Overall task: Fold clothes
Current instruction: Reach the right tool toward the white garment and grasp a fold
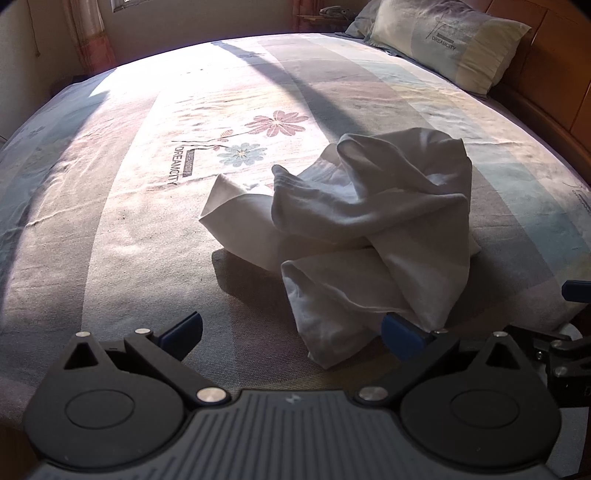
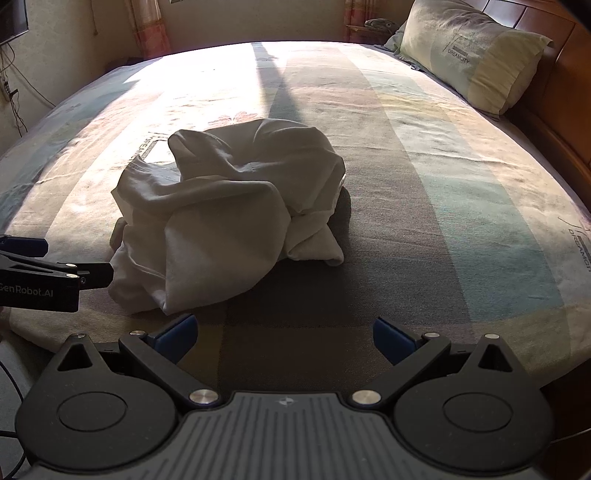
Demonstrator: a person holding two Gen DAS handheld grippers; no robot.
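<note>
A crumpled white garment [image 1: 354, 218] lies in a heap on the bed [image 1: 147, 206]. My left gripper [image 1: 291, 334] is open just in front of the heap's near edge, and its right blue pad [image 1: 400, 336] touches or nearly touches a hanging fold. In the right wrist view the same garment [image 2: 221, 214] sits left of centre. My right gripper [image 2: 284, 338] is open over bare sheet, to the right of the heap and apart from it. The left gripper [image 2: 48, 273] shows at the left edge of that view, beside the cloth.
The striped, flower-printed sheet [image 2: 443, 184] covers the bed, with a sunlit band across its far half. A pillow [image 1: 450, 40] rests at the far right by the wooden headboard [image 2: 554, 92]. Curtains [image 1: 92, 33] hang on the far wall.
</note>
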